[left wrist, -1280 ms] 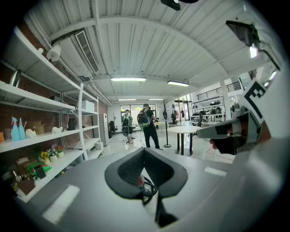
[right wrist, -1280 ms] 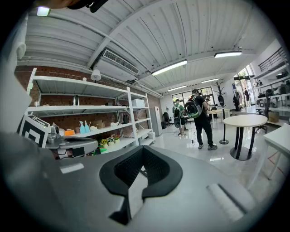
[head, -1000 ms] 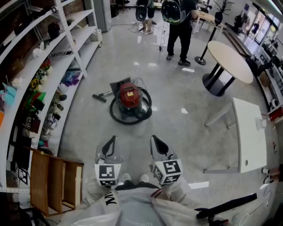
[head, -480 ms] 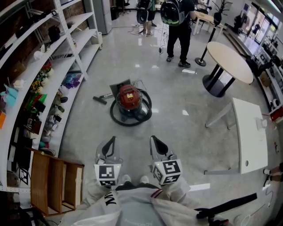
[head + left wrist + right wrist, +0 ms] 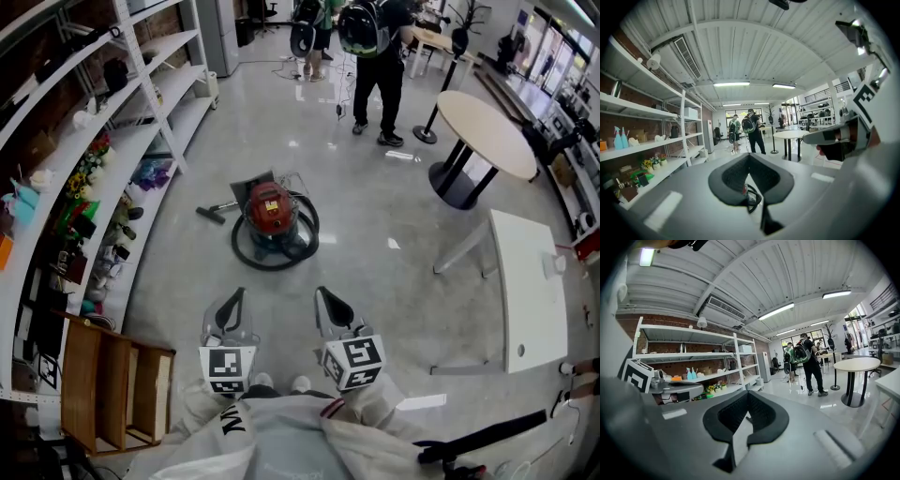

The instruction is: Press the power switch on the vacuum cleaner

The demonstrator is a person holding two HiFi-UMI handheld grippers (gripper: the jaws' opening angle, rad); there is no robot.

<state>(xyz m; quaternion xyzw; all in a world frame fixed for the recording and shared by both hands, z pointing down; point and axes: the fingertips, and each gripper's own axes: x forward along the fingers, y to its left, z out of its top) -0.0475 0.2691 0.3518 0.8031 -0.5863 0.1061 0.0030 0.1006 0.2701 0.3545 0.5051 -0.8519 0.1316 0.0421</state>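
Gray shiny floor [image 5: 375,234] fills the room in the head view. White shelves [image 5: 141,122] full of small things run along the 9 o'clock side, with a wooden crate [image 5: 117,389] at 8 o'clock. The red vacuum cleaner [image 5: 270,208] sits on the floor near the middle of that view, at 12 o'clock from the two tools and well apart from them. Its black hose [image 5: 246,251] curls in a ring around it. The left gripper [image 5: 239,294] and the right gripper [image 5: 322,292] are side by side at 6 o'clock, both pointing toward the vacuum cleaner. Each one has its jaws pressed together at the tips, with nothing between them. A round table [image 5: 487,127] stands at 2 o'clock and a white table [image 5: 530,281] at 3 o'clock. A person with a backpack [image 5: 375,47] stands far off at 12 o'clock.
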